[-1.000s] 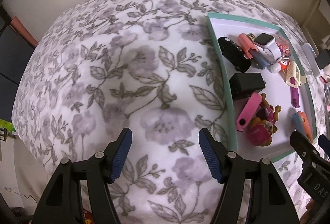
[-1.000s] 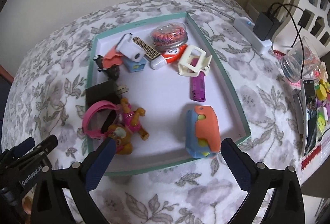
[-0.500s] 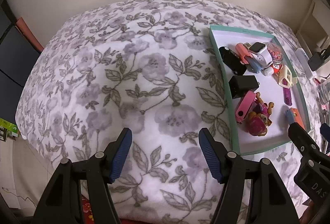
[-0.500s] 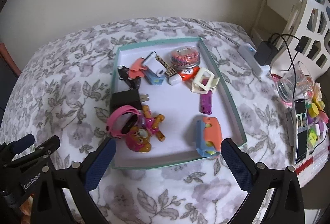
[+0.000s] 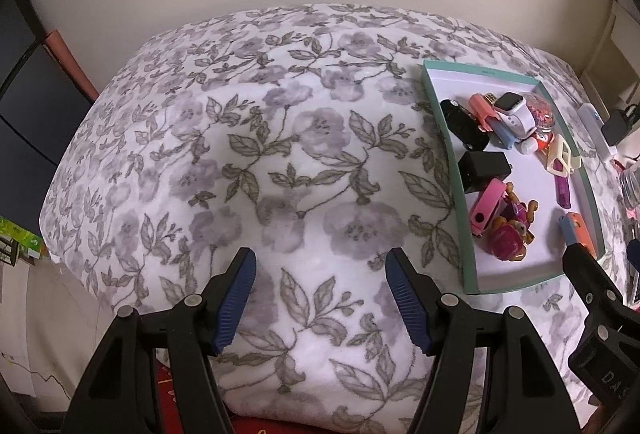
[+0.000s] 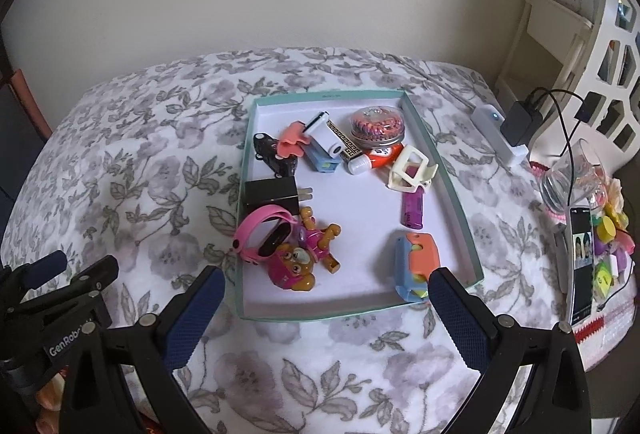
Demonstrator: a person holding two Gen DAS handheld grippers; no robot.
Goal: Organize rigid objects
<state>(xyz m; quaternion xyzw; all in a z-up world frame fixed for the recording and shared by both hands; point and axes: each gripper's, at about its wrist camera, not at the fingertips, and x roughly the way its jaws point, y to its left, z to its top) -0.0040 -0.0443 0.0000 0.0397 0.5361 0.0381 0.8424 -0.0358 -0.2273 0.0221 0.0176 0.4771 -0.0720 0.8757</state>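
So there's a big table under a fuzzy white cloth with grey-purple flowers (image 6: 140, 194), and on its right half sits a shallow teal-rimmed white cardboard tray (image 6: 460, 202) holding all the small hard stuff. Both tools hang above it with nothing in them: the left gripper (image 5: 320, 298) has its blue pads apart over bare cloth, and the right gripper (image 6: 326, 318) is spread wide over the tray's near edge. Everything looks light and stiff, so I'd pinch the black charger block (image 6: 270, 194) across its flat sides, while the glossy pink plastic pup figure (image 6: 298, 258) looks slippery and the little purple lighter (image 6: 413, 208) wants a grip across its width.
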